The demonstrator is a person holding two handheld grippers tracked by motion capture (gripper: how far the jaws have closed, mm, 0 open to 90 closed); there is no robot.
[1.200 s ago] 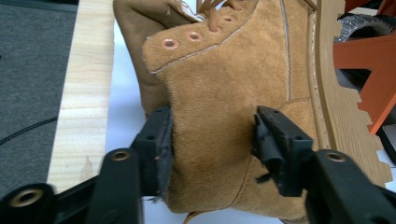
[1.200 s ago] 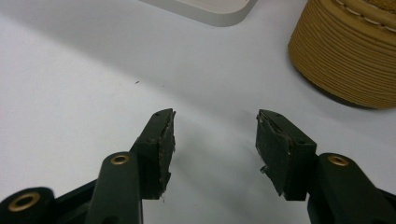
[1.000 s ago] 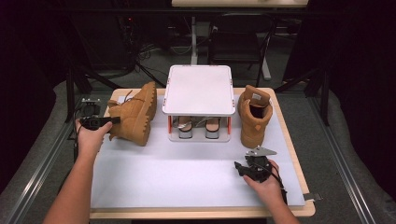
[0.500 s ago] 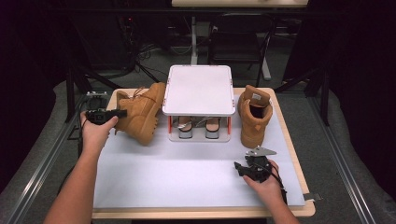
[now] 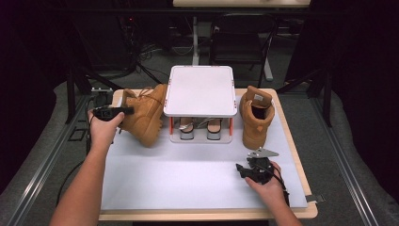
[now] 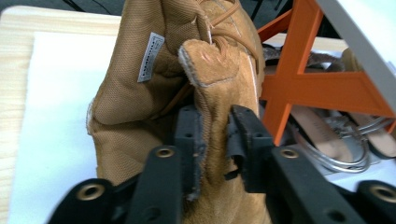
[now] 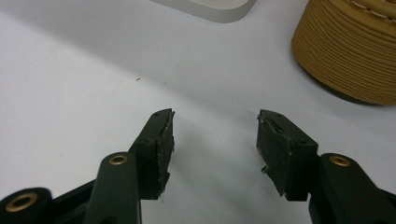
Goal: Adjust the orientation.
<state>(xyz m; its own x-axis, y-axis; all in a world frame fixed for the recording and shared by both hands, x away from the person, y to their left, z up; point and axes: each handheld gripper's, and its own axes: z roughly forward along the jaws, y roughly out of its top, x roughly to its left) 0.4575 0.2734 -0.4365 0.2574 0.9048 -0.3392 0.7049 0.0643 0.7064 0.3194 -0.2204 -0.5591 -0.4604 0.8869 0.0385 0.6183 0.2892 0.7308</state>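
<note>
While my right gripper point(image 5: 244, 170) rests with jaws apart, my left gripper point(image 6: 212, 130) has just closed its jaws onto the boot point(image 6: 187, 84) tongue beside the rack point(image 5: 200, 92).

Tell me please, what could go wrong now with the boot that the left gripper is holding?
The left gripper, whose jaws have just been closing, pinches only the soft tongue of the left boot, so the tilted boot might slip or swing. It hangs close to the shoe rack and could bump its orange frame.

Black grippers, brass-coloured screws, worn pads point(image 7: 163, 140); forearms apparently bare, no sleeves.
</note>
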